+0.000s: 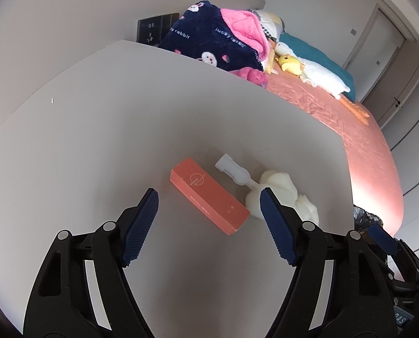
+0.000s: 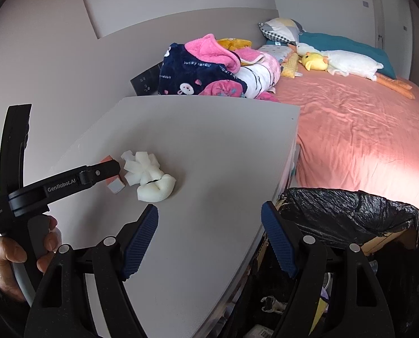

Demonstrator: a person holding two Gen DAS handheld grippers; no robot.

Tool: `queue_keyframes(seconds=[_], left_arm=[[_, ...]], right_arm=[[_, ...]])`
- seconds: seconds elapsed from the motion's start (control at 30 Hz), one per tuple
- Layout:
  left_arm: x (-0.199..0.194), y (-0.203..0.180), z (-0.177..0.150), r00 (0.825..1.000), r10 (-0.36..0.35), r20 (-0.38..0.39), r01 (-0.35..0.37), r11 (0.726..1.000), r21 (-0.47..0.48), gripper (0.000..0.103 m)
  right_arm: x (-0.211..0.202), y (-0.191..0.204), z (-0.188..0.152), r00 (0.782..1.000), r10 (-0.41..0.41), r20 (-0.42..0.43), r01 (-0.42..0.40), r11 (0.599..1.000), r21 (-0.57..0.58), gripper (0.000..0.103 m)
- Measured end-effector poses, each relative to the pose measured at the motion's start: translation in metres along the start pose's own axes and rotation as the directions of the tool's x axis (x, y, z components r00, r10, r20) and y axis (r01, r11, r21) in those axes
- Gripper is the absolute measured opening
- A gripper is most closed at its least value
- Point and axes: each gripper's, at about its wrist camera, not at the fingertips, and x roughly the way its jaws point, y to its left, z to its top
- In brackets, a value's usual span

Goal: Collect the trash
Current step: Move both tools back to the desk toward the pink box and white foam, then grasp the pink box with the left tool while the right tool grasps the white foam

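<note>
Person's hand (image 2: pixel 20 256) at far left wraps the left gripper's handle. Left gripper (image 1: pixel 209 205) tilts down over the tabletop (image 1: pixel 96 146), jaws released with nothing pinched; the orange box (image 1: pixel 209 195) lies between and just past the tips. Clear plastic piece (image 1: pixel 234 170) sits beside the box, touching the white foam lump (image 1: pixel 282 194), all near the tabletop's right edge by the bed (image 1: pixel 336 118). Right gripper (image 2: pixel 209 225) also angles down, jaws released and empty, straddling the tabletop's right edge, right jaw over the black-lined trash bin (image 2: pixel 350 211).
</note>
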Motion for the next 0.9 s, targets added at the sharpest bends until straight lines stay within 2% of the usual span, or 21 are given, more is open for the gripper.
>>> queue_keyframes(seconds=[0.3,0.4,0.47,0.67,0.9], left_arm=[[0.015,0.003,0.012,0.997,0.070,-0.028,-0.069,0.997,0.029,0.067],[0.017,0.004,0.014,0.996,0.089,-0.028,-0.087,0.995,0.047,0.064],[0.016,0.006,0.014,0.995,0.098,-0.024,-0.097,0.994,0.058,0.058],[0.013,0.013,0.014,0.996,0.083,-0.033,-0.080,0.994,0.070,0.049],[0.013,0.014,0.013,0.997,0.074,-0.038,-0.071,0.994,0.078,0.049]], right_arm=[[0.016,0.016,0.011,1.000,0.004,-0.017,-0.006,0.998,-0.059,0.076],[0.021,0.024,0.015,1.000,0.004,-0.020,-0.006,0.996,-0.089,0.076],[0.026,0.030,0.017,1.000,-0.001,-0.025,-0.002,0.994,-0.113,0.076],[0.043,0.046,0.023,0.998,-0.030,-0.055,0.019,0.982,-0.189,0.076],[0.064,0.062,0.025,0.994,-0.086,-0.061,0.066,0.959,-0.276,0.076]])
